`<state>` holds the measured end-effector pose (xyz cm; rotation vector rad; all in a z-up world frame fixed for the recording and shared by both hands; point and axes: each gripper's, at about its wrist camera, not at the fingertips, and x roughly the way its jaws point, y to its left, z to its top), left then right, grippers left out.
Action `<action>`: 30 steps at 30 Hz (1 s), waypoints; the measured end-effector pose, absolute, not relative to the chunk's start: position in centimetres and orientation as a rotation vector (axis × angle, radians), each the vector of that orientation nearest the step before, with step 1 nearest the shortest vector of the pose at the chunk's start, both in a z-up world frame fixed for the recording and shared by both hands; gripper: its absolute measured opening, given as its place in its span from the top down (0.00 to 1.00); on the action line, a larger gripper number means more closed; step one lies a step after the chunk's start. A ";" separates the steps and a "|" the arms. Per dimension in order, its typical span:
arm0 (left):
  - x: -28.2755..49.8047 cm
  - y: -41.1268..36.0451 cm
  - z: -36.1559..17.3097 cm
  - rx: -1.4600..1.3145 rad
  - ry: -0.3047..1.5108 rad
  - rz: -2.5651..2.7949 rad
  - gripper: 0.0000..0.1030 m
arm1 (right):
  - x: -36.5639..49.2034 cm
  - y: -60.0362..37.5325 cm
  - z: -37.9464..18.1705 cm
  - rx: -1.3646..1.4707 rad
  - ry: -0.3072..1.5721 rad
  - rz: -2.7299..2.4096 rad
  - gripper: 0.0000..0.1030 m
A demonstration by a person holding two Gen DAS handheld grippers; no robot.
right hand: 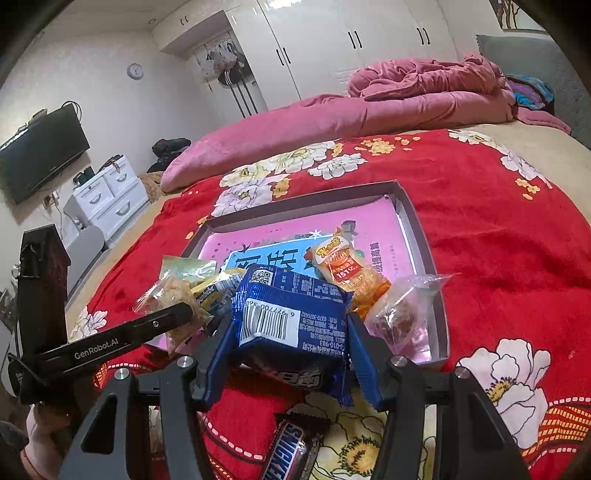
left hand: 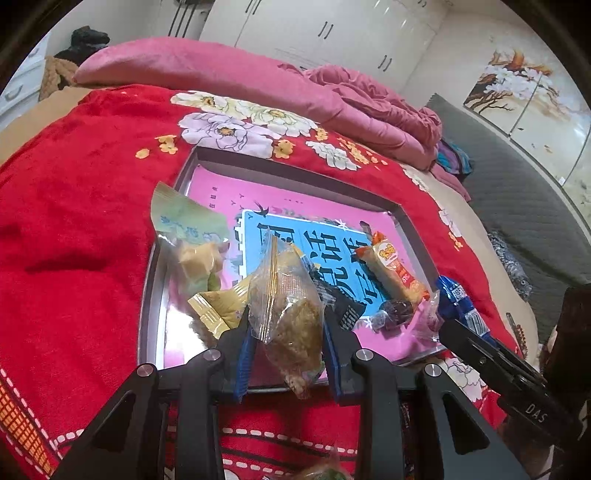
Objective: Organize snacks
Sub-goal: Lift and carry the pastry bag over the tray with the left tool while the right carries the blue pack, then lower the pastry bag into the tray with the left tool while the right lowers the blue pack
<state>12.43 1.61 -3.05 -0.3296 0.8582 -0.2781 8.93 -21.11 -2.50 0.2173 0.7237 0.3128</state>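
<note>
Both packets hang just above the near edge of the box lid (left hand: 295, 173) on the bed. The left gripper (left hand: 286, 325) pinches a clear snack bag (left hand: 288, 310) upright; the right gripper (right hand: 291, 332) clamps a blue wrapped cake (right hand: 291, 314) crosswise, beside it.

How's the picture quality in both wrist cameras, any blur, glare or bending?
Left wrist view: strong fisheye bending, dark corners, clear snack bag sharp. Right wrist view: same bending, glare on the wardrobe doors, barcode on the blue packet readable.
</note>
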 end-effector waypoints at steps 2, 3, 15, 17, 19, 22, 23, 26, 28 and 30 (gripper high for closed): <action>12.5 1.5 -3.1 -0.329 0.859 -0.282 0.67 | 9.1 -20.9 -2.5 0.206 0.723 0.307 0.44; 12.6 1.4 -3.1 -0.329 0.860 -0.284 0.67 | 9.2 -20.8 -2.5 0.200 0.723 0.304 0.44; 13.0 0.8 -3.4 -0.319 0.870 -0.301 0.67 | 10.5 -19.7 -2.9 0.155 0.729 0.290 0.44; 13.0 0.8 -3.4 -0.318 0.870 -0.304 0.67 | 10.6 -19.5 -3.0 0.150 0.732 0.293 0.44; 13.0 0.7 -3.4 -0.316 0.871 -0.306 0.67 | 10.6 -19.2 -3.0 0.144 0.734 0.299 0.44; 13.1 0.6 -3.4 -0.314 0.873 -0.310 0.68 | 10.8 -18.6 -3.2 0.125 0.740 0.316 0.44; 13.1 0.5 -3.5 -0.313 0.874 -0.311 0.68 | 10.8 -18.4 -3.2 0.118 0.742 0.322 0.44; 13.1 0.5 -3.5 -0.311 0.872 -0.312 0.67 | 11.0 -17.8 -3.2 0.098 0.748 0.340 0.44; 13.1 0.5 -3.5 -0.312 0.873 -0.312 0.67 | 11.0 -17.5 -3.3 0.085 0.748 0.343 0.44; 13.1 0.5 -3.5 -0.313 0.874 -0.312 0.67 | 11.2 -17.4 -3.4 0.080 0.752 0.344 0.44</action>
